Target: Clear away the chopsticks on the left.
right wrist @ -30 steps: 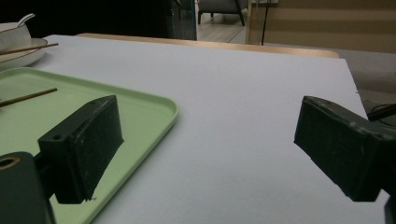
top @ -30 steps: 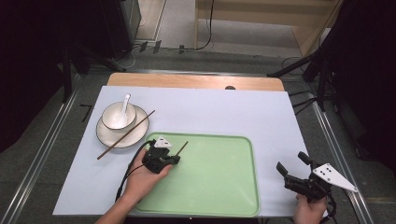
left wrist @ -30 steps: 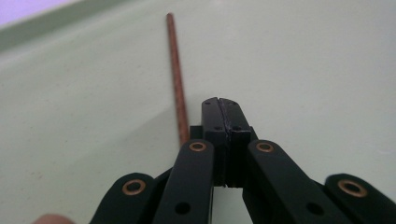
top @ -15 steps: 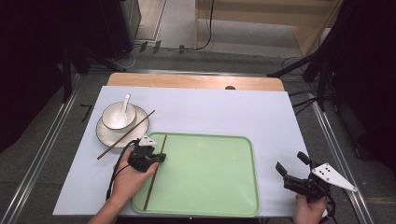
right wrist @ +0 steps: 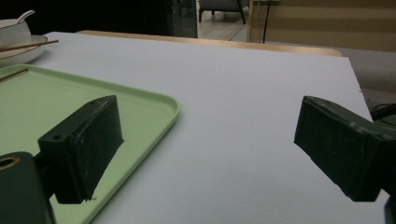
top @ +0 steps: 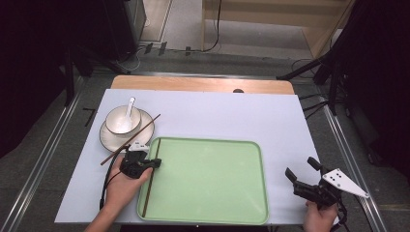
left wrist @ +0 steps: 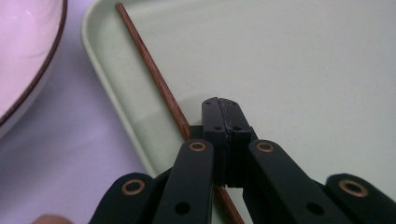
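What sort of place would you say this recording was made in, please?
Probably a lab or studio set up for recording: a white-topped table fenced by metal rails, cables on the grey floor, and a mock place setting with a pale green plastic tray.

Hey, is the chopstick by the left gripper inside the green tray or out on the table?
Inside: the chopstick lies along the tray's left rim.

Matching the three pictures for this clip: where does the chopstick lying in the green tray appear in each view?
High view: chopstick in the tray lies along the tray's left edge, beside the left gripper.
Left gripper view: it runs diagonally from top left down under the shut jaws.
Right gripper view: a short tip at the far left.
Shared landmark: the green tray.
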Demonstrator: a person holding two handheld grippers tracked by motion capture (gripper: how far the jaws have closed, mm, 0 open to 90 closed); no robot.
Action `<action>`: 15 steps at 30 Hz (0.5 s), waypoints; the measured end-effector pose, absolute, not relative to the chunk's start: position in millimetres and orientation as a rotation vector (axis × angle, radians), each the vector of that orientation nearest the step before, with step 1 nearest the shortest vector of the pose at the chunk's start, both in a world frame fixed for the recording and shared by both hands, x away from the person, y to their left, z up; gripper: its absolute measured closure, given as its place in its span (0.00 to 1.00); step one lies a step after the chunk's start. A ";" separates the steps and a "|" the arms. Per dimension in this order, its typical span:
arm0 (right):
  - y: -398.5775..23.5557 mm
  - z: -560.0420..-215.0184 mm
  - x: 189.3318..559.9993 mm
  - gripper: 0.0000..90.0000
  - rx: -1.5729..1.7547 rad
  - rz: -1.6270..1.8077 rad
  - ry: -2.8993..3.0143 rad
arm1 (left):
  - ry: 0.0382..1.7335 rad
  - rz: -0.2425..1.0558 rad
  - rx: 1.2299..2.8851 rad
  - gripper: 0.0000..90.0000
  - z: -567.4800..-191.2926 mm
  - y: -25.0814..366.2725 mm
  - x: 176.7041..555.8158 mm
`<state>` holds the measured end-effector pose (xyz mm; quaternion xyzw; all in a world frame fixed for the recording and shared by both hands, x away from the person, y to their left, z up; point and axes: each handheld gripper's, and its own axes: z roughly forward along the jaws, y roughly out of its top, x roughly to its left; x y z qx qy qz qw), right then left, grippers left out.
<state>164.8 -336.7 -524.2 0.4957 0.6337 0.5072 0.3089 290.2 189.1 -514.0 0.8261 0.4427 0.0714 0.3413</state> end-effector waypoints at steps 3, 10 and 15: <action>-336.4 -524.6 165.7 0.08 1.308 1.338 1.677 | 1.144 0.209 2.141 0.99 -514.3 187.5 293.5; -335.7 -524.8 166.2 0.08 1.311 1.340 1.680 | 1.130 0.209 2.144 0.98 -514.7 186.6 294.8; -335.5 -524.6 165.7 0.08 1.307 1.339 1.684 | 1.120 0.207 2.153 0.96 -515.4 183.9 294.0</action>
